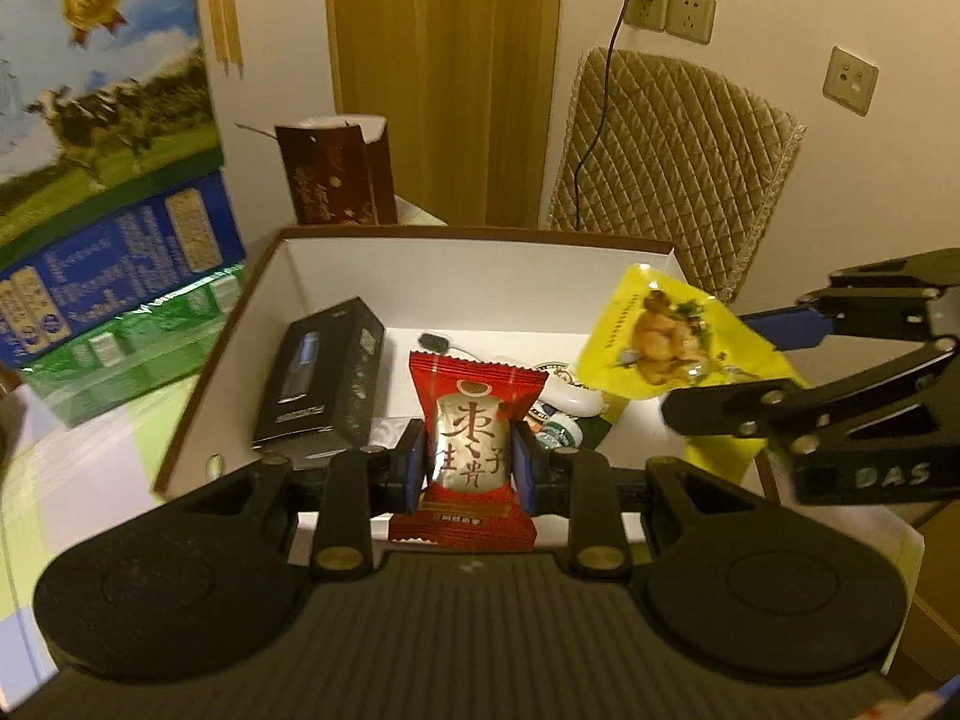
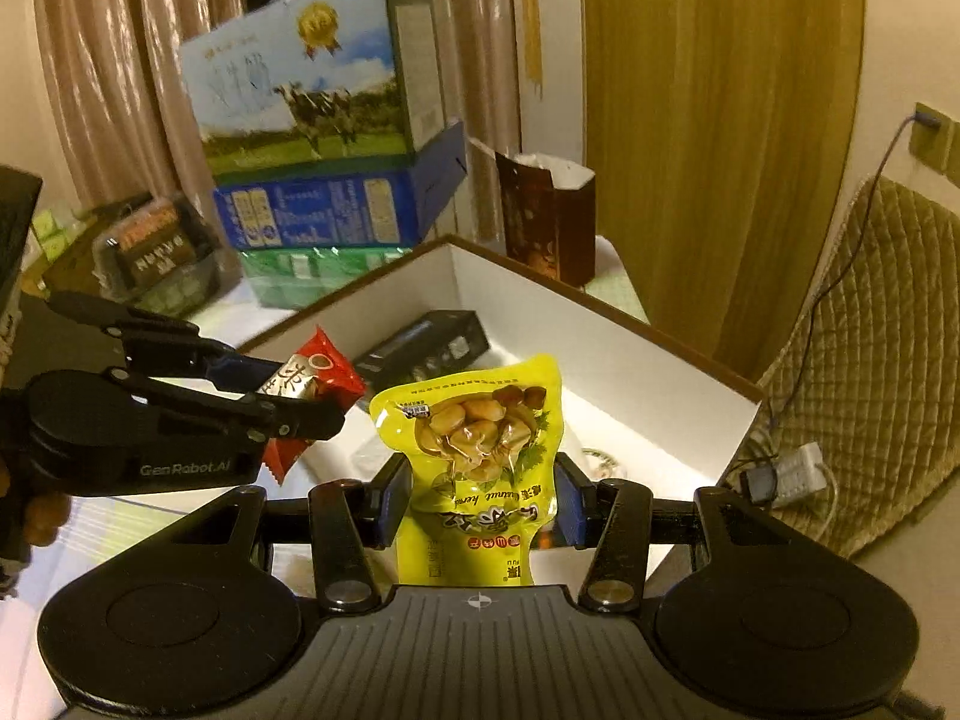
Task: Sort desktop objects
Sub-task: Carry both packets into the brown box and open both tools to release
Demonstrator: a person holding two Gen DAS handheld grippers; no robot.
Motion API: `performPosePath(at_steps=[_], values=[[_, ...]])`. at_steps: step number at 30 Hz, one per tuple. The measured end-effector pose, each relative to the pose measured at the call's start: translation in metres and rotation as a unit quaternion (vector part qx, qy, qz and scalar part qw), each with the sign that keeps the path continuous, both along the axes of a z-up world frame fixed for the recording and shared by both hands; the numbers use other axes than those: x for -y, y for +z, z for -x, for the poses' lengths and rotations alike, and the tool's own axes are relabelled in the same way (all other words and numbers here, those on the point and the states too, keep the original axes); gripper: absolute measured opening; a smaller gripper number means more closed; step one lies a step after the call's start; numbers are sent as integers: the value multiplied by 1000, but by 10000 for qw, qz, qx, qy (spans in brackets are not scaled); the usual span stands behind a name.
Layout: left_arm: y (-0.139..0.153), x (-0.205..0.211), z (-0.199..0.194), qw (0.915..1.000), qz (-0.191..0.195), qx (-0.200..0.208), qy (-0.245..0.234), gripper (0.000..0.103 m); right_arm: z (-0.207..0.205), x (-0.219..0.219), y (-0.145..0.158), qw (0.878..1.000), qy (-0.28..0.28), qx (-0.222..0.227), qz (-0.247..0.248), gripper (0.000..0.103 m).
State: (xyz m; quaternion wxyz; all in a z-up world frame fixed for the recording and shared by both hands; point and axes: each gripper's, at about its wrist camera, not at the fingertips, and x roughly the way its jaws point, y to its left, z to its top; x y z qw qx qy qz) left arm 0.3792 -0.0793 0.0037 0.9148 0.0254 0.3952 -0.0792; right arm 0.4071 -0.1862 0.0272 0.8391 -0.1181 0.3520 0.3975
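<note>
Red sachet (image 1: 471,438) is standing upright, long axis vertical, clamped in the left claw (image 1: 471,459). Yellow pouch (image 2: 480,450) is likewise standing upright, gripped by the right claw (image 2: 480,504). Both claws are angling down over the white box (image 1: 480,258).

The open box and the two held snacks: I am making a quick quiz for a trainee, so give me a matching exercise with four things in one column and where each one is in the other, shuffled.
Things:
1. red snack packet
2. yellow chestnut pouch
3. black carton
4. brown paper bag

Places:
A. lying inside the white box, at its left
B. between the left gripper's fingers
C. standing behind the box
D. between the right gripper's fingers

Pairs: 1-B, 2-D, 3-A, 4-C
</note>
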Motion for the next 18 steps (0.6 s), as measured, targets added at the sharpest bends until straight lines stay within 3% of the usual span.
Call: performPosePath(at_steps=[8,18], values=[[-38,4,-52,9974,120,-655,261,25,-43,-18,-36,9984,-55,-304,466,47],[-76,11,-71,9908,106,-1341,165,25,-58,-26,-67,9920,442,-316,1143,47]])
